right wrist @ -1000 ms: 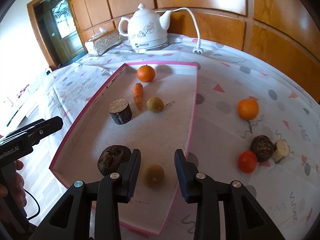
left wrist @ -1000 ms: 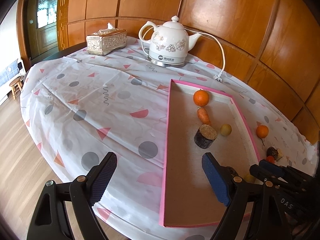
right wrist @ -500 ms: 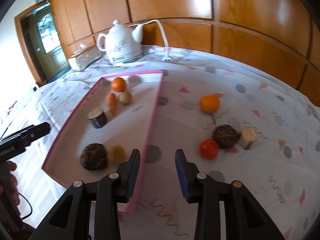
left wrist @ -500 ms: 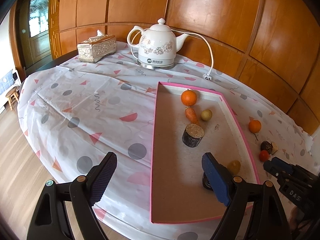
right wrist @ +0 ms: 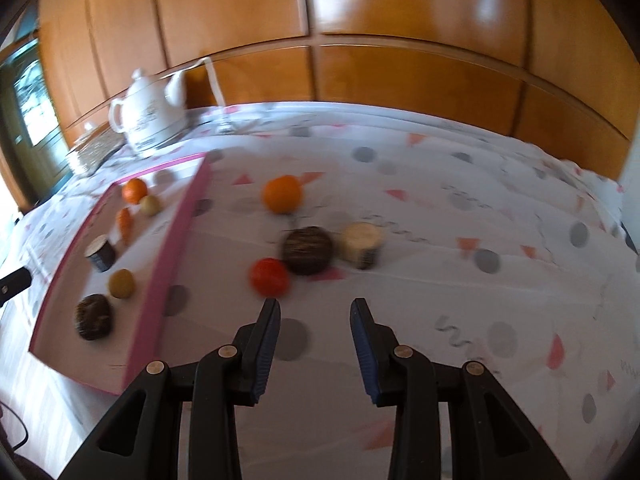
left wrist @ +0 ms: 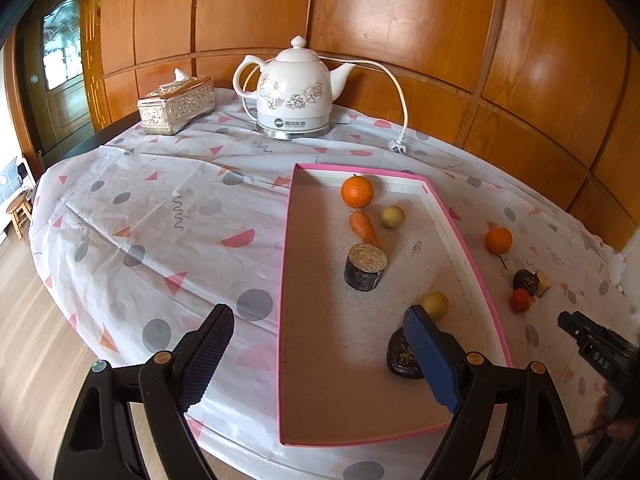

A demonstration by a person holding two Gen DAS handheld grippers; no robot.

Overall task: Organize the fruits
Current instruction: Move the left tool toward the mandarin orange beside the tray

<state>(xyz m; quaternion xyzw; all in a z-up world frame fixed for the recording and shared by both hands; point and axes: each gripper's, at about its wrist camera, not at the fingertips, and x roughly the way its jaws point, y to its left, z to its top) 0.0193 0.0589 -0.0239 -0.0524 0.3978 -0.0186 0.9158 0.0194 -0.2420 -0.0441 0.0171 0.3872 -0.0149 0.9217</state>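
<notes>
A pink-rimmed tray (left wrist: 286, 280) (right wrist: 168, 268) holds an orange (left wrist: 357, 191), a carrot (left wrist: 363, 229), two yellowish fruits (left wrist: 435, 305), a dark cylinder (left wrist: 365, 267) and a dark brown fruit (right wrist: 93, 316). On the cloth right of the tray lie an orange (right wrist: 281, 194), a small red fruit (right wrist: 269, 276), a dark round fruit (right wrist: 307, 250) and a pale stump (right wrist: 360, 245). My right gripper (right wrist: 315, 312) is open and empty, just in front of the red fruit. My left gripper (left wrist: 320, 336) is wide open and empty over the tray's near left edge.
A white kettle (left wrist: 294, 92) with its cord and plug (left wrist: 398, 146) and a silver tissue box (left wrist: 176, 104) stand at the back of the table. Wood panelling rises behind. The table's near edge drops to the floor at left.
My right gripper has swung right, off the tray where a yellowish fruit now lies, to the loose fruits on the cloth. My left gripper has drawn back a little and stays open.
</notes>
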